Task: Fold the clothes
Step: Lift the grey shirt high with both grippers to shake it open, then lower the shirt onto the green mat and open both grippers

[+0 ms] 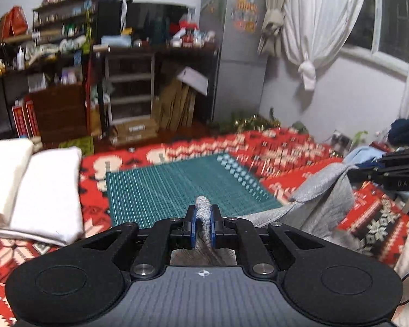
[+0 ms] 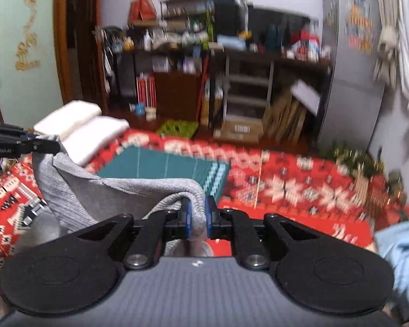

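In the left wrist view the left gripper (image 1: 203, 219) is clamped on a bunched fold of the grey garment (image 1: 327, 190), the knit cloth sticking up between its blue pads (image 1: 194, 227). In the right wrist view the right gripper (image 2: 197, 218) is likewise pinched tight on another edge of the same grey garment (image 2: 76, 190), which drapes from its pads away to the left. The cloth hangs slack between the two grippers, above the red patterned blanket (image 1: 300, 147) and just beside the near corner of the green cutting mat (image 1: 177, 182). Each gripper shows at the edge of the other's view: the right one (image 1: 351, 175) at the right of the left wrist view, the left one (image 2: 51, 145) at the left of the right wrist view, both with grey cloth at their tips.

The green cutting mat (image 2: 161, 166) lies flat on the blanket (image 2: 286, 185), beyond the garment. A light blue cloth (image 2: 400, 256) lies at the right edge of the right wrist view. To the left of the mat a stack of folded white cloths (image 1: 38, 188) rests on the blanket.

Further back stand cluttered dark shelves (image 1: 68, 41), flattened cardboard (image 1: 177, 109), a grey fridge (image 1: 231, 54) with stickers, and a knotted white curtain (image 1: 313, 27) by the window
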`<state>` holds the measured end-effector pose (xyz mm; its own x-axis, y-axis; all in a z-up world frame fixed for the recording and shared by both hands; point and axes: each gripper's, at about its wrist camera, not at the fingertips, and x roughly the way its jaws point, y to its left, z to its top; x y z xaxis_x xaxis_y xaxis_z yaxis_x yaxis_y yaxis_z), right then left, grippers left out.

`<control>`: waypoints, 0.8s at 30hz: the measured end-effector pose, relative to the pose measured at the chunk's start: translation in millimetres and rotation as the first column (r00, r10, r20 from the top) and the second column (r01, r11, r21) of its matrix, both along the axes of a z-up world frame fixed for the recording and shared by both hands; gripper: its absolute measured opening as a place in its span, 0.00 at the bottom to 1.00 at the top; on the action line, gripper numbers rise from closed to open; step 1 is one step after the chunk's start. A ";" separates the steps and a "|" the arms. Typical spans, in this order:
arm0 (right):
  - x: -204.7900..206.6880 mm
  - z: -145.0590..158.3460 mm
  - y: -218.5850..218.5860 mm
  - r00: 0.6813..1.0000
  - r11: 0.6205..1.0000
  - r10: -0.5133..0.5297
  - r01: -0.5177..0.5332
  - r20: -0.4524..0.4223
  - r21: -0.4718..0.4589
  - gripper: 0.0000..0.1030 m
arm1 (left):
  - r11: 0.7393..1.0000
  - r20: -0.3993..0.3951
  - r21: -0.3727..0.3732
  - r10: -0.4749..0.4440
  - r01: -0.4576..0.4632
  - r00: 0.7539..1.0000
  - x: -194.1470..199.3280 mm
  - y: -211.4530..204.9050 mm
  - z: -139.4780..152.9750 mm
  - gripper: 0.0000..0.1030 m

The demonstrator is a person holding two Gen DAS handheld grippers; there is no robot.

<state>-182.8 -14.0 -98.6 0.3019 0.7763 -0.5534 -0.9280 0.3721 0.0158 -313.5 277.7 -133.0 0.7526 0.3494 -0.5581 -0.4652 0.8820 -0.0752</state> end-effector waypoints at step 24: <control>161.2 -87.6 265.0 0.997 0.980 -0.025 0.010 -0.073 -0.197 0.12 | 0.968 -0.083 -0.098 0.225 -0.232 0.971 92.2 123.3 -67.2 0.16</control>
